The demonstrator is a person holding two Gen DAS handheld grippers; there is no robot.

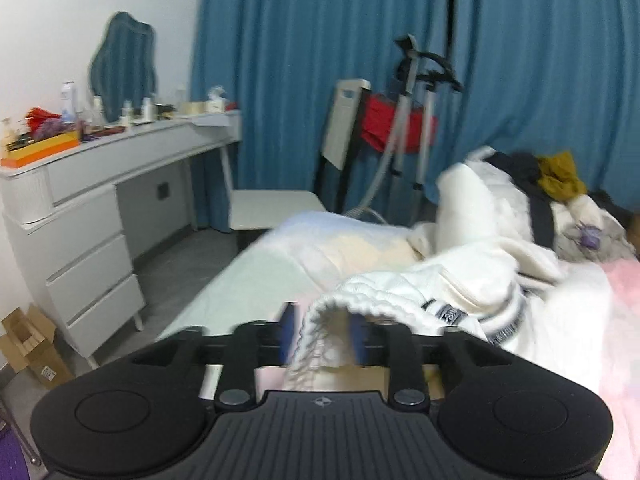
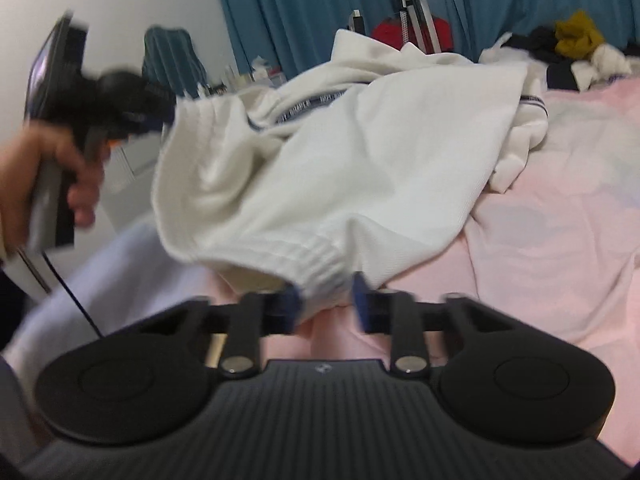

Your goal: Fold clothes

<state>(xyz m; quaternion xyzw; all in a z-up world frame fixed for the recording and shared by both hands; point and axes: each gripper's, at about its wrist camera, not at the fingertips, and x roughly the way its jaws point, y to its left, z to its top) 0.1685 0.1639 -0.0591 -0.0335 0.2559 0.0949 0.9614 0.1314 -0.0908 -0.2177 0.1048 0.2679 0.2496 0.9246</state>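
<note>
**White sweater up by its hem, both ends gripped**

Held off the pink bedsheet (image 2: pixel 560 208) at two spots along the ribbed hem (image 2: pixel 304 256) of the white sweater (image 2: pixel 340 152). Left gripper (image 1: pixel 322 330) clamped on the ribbing at one end, blue pads pressing knit between them. Right gripper (image 2: pixel 325 300) astride the hem at the other end, ribbing bunched between its pads, seemingly pinched, though with motion blur around the contact. Body of the sweater sagging between the two holds and trailing back across the bed, banded trim (image 2: pixel 312 106) rumpled on top, far part resting on the sheet.

To do this well: pull the two holds apart until the hem runs taut and straight, shake out the crumple, lay it down flat before any crease. Blur says fast motion, so worth slowing near the cloth.

Open sheet to the right, plenty of flat room there. Bed edge close on the left, dresser (image 1: pixel 88 200) beyond the floor gap. Clothes pile (image 2: pixel 568 44) at the far end, best kept clear of.
</note>
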